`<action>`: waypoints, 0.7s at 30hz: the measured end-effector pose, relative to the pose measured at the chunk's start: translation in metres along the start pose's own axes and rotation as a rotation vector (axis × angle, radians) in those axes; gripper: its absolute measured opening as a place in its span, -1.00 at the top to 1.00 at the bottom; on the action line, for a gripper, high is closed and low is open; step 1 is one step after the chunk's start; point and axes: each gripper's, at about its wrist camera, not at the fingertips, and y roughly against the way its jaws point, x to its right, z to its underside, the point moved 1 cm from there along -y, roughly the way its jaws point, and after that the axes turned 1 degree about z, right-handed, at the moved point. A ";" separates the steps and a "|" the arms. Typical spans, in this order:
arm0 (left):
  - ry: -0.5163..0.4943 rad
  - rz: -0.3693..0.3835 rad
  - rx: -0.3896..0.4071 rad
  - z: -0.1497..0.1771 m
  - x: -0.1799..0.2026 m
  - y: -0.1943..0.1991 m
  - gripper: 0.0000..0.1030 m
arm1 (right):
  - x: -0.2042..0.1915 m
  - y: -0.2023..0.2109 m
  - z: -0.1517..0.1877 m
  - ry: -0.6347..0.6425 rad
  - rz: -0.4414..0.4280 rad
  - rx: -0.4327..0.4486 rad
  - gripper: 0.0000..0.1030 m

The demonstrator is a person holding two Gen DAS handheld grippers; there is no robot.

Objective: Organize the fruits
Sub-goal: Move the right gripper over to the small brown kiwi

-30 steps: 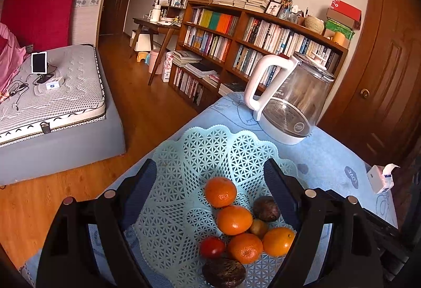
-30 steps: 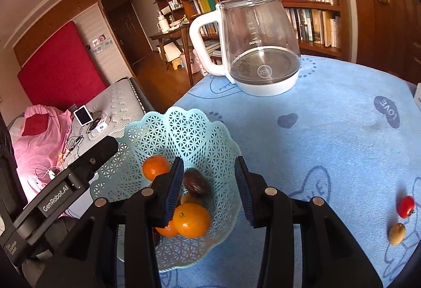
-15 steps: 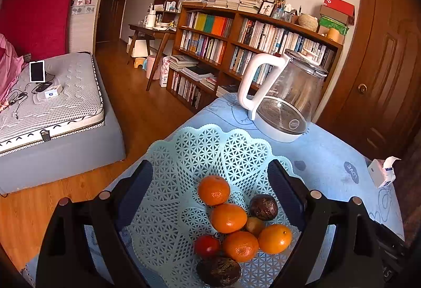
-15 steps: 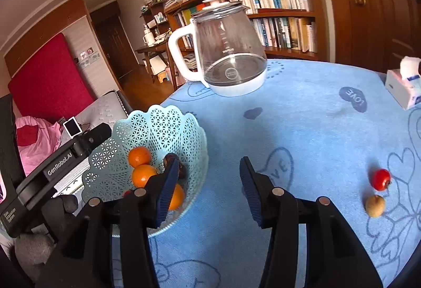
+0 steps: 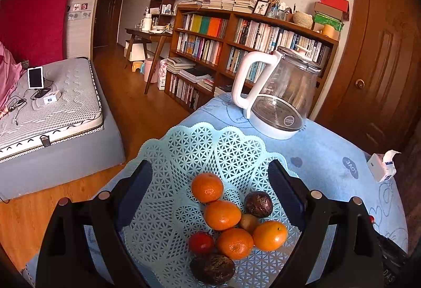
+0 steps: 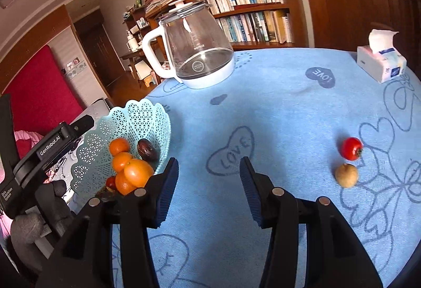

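Both jaws stand wide and empty. My right gripper [image 6: 209, 190] has swung away from the basket [image 6: 147, 114] at near left, bringing the red fruit [image 6: 351, 148] and brown fruit [image 6: 346, 175] at right closer, probably my next pickups. My left gripper [image 5: 210, 188] hovers over the basket's oranges [image 5: 222, 215].

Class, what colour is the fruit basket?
Pale turquoise lattice basket, clearest in the left wrist view.

Left wrist looks closely down into basket [image 5: 184, 151]; right faces tablecloth [image 6: 276, 109] — both share kettle [image 5: 284, 96].
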 end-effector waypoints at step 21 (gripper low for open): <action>-0.037 0.004 -0.005 0.007 0.011 -0.001 -0.76 | 0.083 0.042 0.021 -0.146 0.138 0.044 0.05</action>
